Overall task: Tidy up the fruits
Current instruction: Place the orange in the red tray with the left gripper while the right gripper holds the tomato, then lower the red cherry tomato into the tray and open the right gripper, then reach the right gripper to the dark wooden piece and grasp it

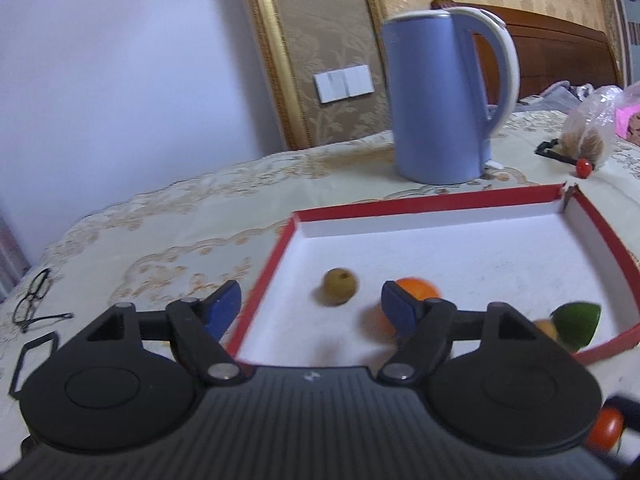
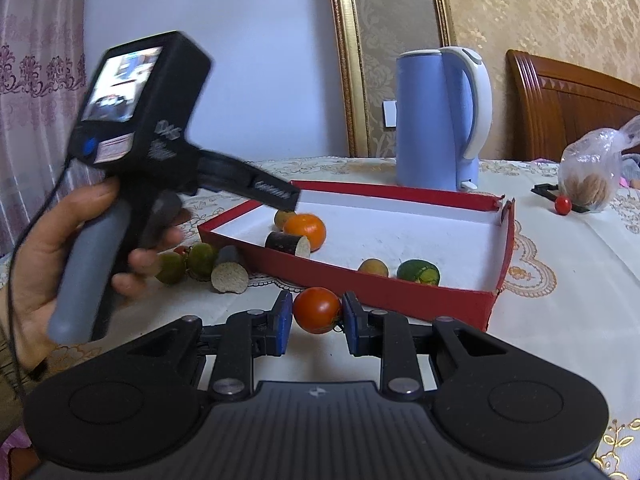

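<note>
The counter (image 2: 560, 320), spread with a cream embroidered cloth, carries a blue kettle (image 2: 438, 120) at the back and, in front of it, a shallow red box (image 2: 400, 292) with a white floor, which looks to be where the fruits are gathered. Inside the box lie an orange (image 2: 306, 229), a dark cut cylinder (image 2: 286, 244) with a pale end, a green fruit (image 2: 418, 272), a small yellowish fruit (image 2: 373, 267) and a brownish round fruit (image 1: 340, 286). The left gripper (image 1: 312, 308) hangs over the near left part of the box with its jaws spread wide and nothing between them. The right gripper (image 2: 314, 320) is low at the counter just outside the box's front wall, its blue pads either side of a red tomato (image 2: 317, 310); the left pad seems to touch the skin, the right one shows a sliver of gap, so I cannot tell whether it is gripped. The tomato should be light, smooth and easily bruised, so a gentle squeeze across its widest middle seems wisest. Only the right view shows the person's left hand (image 2: 48, 252) on the handle and the green fruits (image 2: 192, 262) and another cut piece (image 2: 229, 274) waiting outside the box; only the left view shows eyeglasses (image 1: 34, 300) on the cloth. A small red ball (image 2: 563, 205) sits far back beside a plastic bag (image 2: 592, 172).
</note>
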